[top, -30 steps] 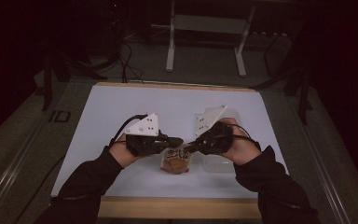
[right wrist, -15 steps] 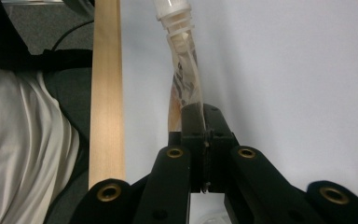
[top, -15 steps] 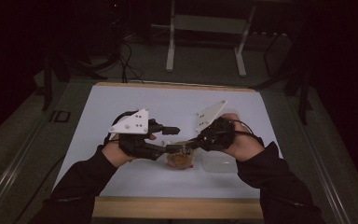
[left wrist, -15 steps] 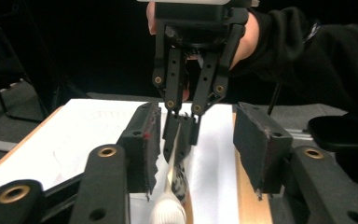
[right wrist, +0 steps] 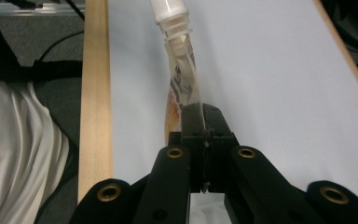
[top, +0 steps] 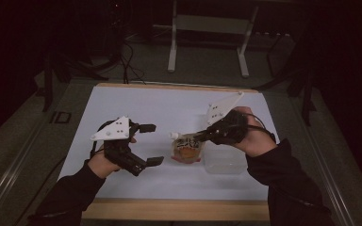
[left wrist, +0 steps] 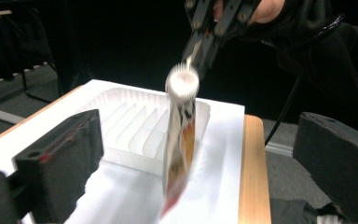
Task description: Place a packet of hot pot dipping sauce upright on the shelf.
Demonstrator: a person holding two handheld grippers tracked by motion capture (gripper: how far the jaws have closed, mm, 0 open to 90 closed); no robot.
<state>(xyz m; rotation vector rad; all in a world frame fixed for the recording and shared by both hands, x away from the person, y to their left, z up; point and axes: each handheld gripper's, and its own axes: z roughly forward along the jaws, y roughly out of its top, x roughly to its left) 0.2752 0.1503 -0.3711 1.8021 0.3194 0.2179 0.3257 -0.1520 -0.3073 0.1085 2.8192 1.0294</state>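
A spouted pouch (top: 187, 149) with a white screw cap (left wrist: 182, 83) and an orange print hangs upright over the white table. My right gripper (top: 202, 136) is shut on the pouch's top edge beside the cap, and in the right gripper view its jaws (right wrist: 200, 116) pinch the pouch (right wrist: 182, 79) flat. My left gripper (top: 152, 144) stands to the left of the pouch, apart from it. Its jaws have just been opening and now stand wide with nothing pressed between them. In the left gripper view the pouch (left wrist: 179, 144) hangs ahead of the wide jaws.
A clear ribbed plastic tray (top: 224, 161) lies on the white table top (top: 169, 106) just right of the pouch, under my right hand; it is seen behind the pouch (left wrist: 135, 128). The wooden front edge (top: 169, 208) runs along the near side. Stands and cables sit beyond the table.
My left gripper has opened, let go at the pouch and drawn back to the left. My right gripper has risen a little with the pouch still in it.
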